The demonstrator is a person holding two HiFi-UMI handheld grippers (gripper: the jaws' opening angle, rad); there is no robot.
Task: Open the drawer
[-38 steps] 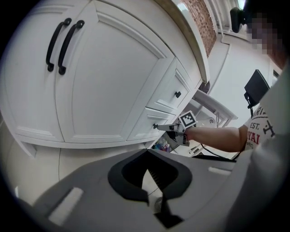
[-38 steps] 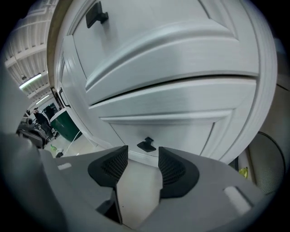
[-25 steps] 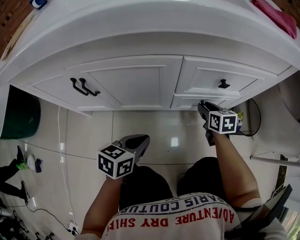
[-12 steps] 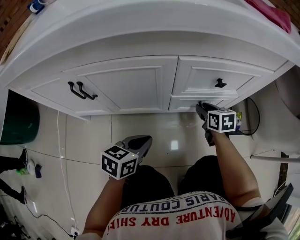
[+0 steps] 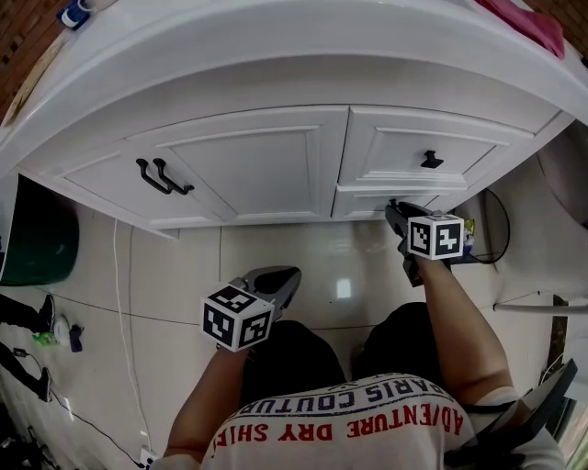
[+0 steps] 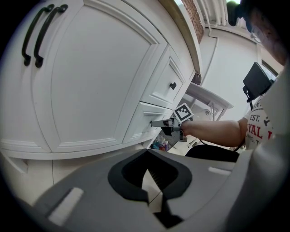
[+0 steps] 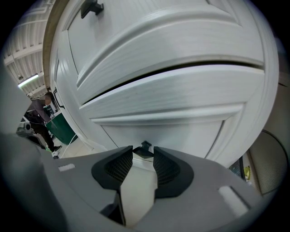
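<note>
the right gripper is at the lower white panelled drawer, which sits at the right end of the white painted cabinet under a second drawer. its jaws are spread, with the drawer's small black knob just at their tips and not visibly pinched. the left gripper hangs in front of the cabinet over the pale tiled floor, jaws pressed together on nothing.

Half hidden behind right gripper jaws: lower drawer knob; cut by top edge: pink cloth.
</note>
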